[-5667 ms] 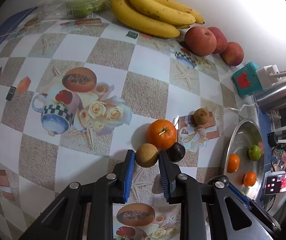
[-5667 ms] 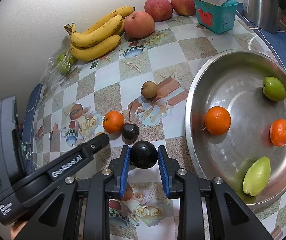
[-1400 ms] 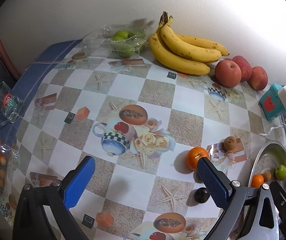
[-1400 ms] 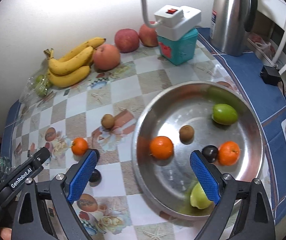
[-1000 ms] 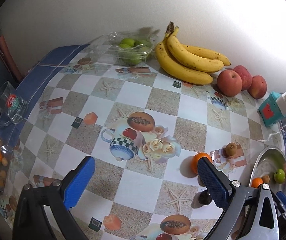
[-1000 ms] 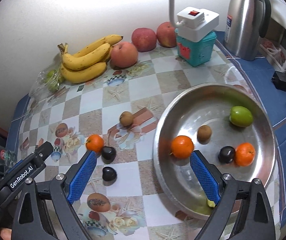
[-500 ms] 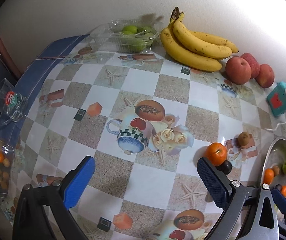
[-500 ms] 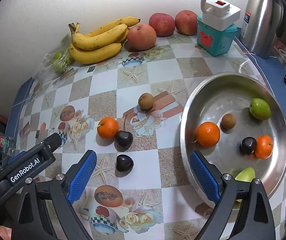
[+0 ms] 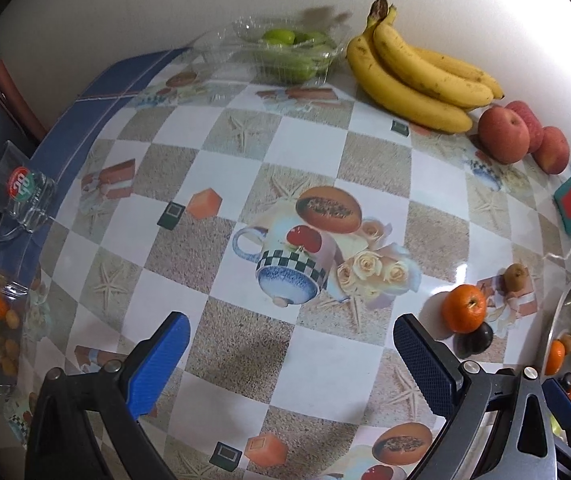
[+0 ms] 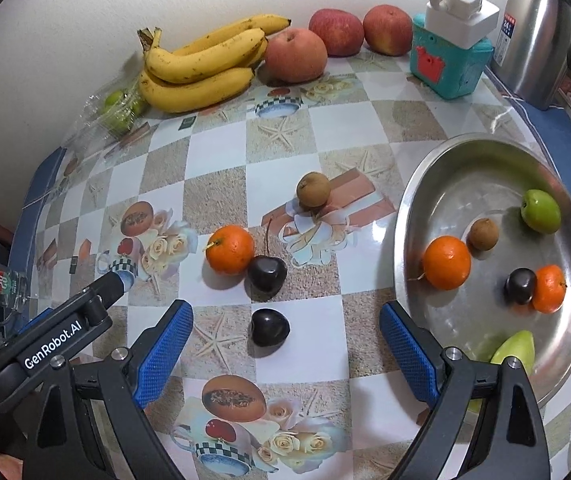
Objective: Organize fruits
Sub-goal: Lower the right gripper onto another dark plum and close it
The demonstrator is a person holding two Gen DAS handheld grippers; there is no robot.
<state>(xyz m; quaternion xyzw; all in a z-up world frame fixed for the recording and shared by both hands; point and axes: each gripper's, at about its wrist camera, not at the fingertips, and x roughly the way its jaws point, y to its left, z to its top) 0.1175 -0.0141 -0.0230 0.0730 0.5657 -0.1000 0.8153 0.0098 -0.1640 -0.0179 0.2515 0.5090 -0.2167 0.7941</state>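
1. Sat on a table (image 10: 285, 128) under a checked, printed cloth, pushed against a plain white wall; carried fruit, a steel kettle (image 10: 541, 40) and a teal box (image 10: 449, 64) at the back right.
2. Held six fruits already in the steel tray (image 10: 437, 184) at the right: two oranges, a green fruit, a small brown fruit, a dark cherry and a pale green fruit at the near rim. Judged as roughly the halfway mark for the small fruit.
3. Lay untouched along the wall: a bunch of bananas (image 10: 201, 68), three red apples (image 10: 295, 60) and a clear pack of green fruit (image 9: 285, 52). Unclear whether these belonged in the tray at all.
4. Remained loose on the cloth, well apart from the tray: an orange (image 10: 229, 249) touching a stemmed cherry (image 10: 266, 273), a second cherry (image 10: 269, 327) just in front, and a brown fruit (image 10: 313, 189) further back.
5. Hovered with fingers spread wide and empty: right gripper (image 10: 285, 344) over the nearer cherry, probably the next pick.
6. Hung likewise wide and empty: left gripper (image 9: 291, 354), above bare cloth, left of the orange.
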